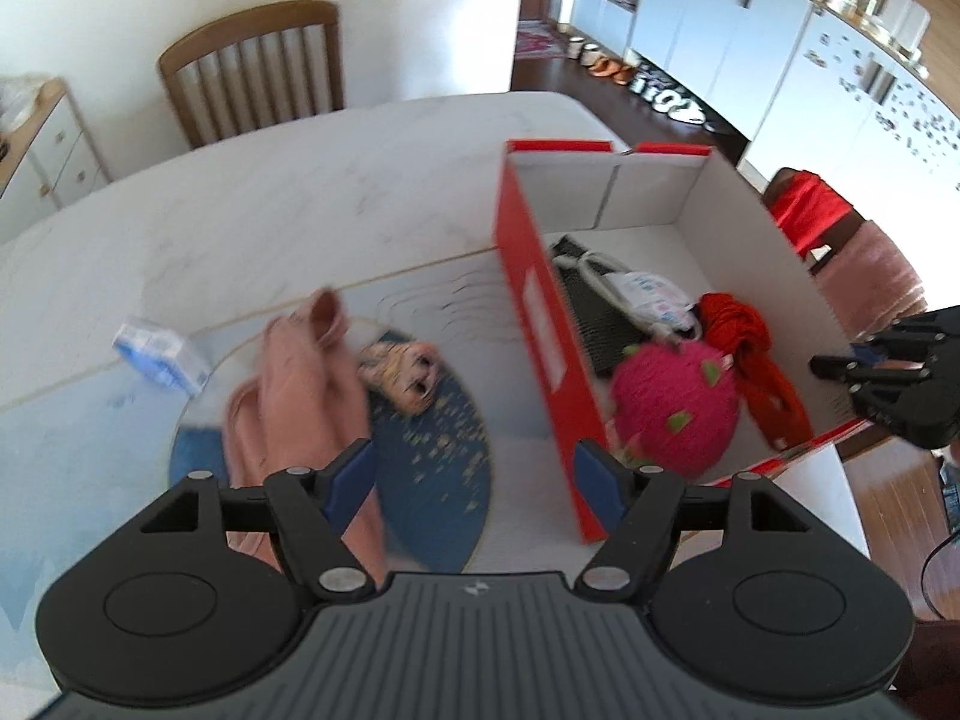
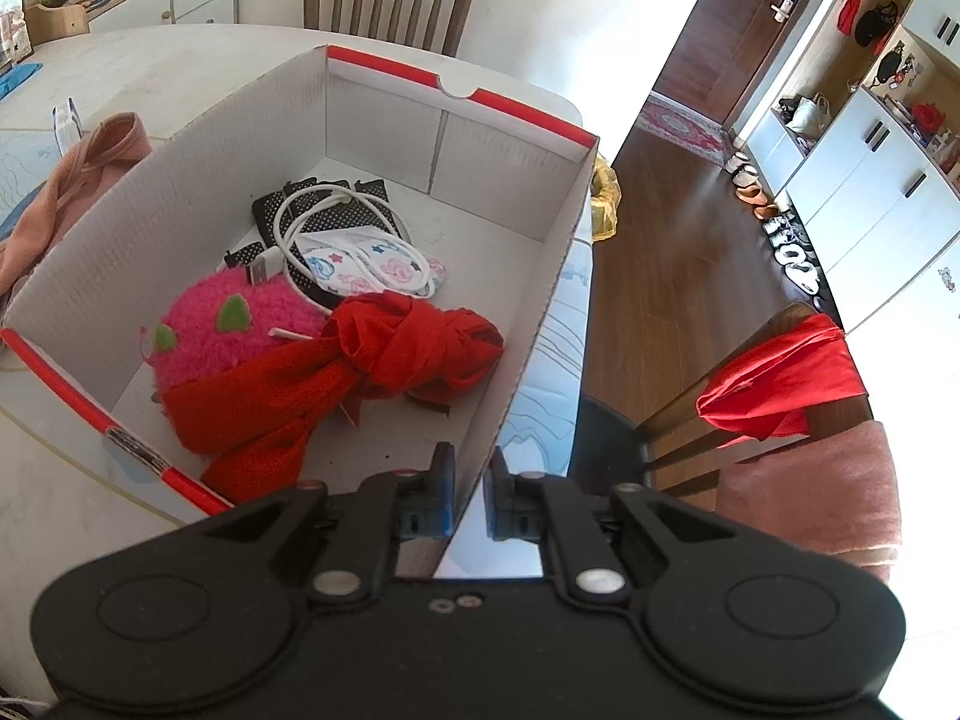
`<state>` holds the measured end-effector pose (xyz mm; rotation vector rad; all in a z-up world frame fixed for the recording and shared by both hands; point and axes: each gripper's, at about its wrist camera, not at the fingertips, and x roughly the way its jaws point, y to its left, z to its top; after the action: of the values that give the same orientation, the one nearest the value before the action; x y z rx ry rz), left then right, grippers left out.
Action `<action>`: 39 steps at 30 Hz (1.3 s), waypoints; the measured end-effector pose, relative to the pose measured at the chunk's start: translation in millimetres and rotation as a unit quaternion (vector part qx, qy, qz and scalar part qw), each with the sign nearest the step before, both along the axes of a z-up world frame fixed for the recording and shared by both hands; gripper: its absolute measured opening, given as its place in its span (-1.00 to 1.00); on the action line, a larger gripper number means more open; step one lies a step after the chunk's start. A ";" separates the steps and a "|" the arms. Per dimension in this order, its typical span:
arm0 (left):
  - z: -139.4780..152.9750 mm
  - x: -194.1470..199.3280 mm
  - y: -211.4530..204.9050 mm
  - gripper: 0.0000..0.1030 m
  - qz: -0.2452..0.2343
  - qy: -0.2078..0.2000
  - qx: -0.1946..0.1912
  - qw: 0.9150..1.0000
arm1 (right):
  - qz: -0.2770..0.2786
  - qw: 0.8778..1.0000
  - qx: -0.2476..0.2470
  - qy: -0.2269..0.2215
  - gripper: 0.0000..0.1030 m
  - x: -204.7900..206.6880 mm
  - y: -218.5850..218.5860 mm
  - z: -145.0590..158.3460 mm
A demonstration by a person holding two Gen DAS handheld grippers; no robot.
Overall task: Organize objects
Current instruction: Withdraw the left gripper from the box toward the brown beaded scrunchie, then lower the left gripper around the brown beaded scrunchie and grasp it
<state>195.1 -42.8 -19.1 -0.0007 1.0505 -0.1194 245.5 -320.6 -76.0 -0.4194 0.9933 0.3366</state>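
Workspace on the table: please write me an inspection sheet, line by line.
Surface: white table with a blue mat.
Job's things: red box holds pink plush, red scarf, patterned pouch, black dotted item. Outside on the table: pink cloth, rolled socks, blue packet.
Clutter: nothing seen.
Grippers: left gripper open, empty; right gripper shut on the box wall.
Cables: white cable coiled in the box.
Surroundings: chair, cabinets, shoes on the floor.
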 end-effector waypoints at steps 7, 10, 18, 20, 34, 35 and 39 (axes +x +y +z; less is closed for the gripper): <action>-19.6 -28.6 34.5 0.63 0.041 0.011 -0.013 0.999 | 0.000 1.000 -0.001 0.002 -0.83 -1.2 0.4 0.8; -32.5 -40.8 42.4 0.67 0.048 0.020 -0.010 0.999 | 0.000 1.000 -0.001 0.002 -0.83 -1.3 0.4 0.8; -72.1 -78.8 50.4 0.94 0.066 0.056 -0.008 0.996 | 0.002 1.000 -0.003 0.003 -0.82 -3.5 2.6 0.1; -80.3 -87.9 49.9 0.94 0.066 0.062 0.001 0.996 | 0.002 1.000 -0.004 0.002 -0.82 -3.9 2.5 0.2; -115.2 -131.6 48.3 0.92 0.094 0.084 -0.014 0.992 | 0.004 1.000 -0.007 0.003 -0.82 -4.4 4.5 -0.5; -116.2 -132.7 47.9 0.92 0.097 0.083 -0.012 0.992 | 0.005 1.000 -0.008 0.003 -0.82 -4.6 4.2 -0.5; -118.4 -134.3 46.8 0.58 0.102 0.081 -0.006 0.991 | 0.006 1.000 -0.009 0.002 -0.82 -4.8 4.4 -0.4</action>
<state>60.8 4.0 -137.5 -0.1301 1.2060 0.0606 240.6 -316.1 -76.5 -0.4407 0.9993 0.3393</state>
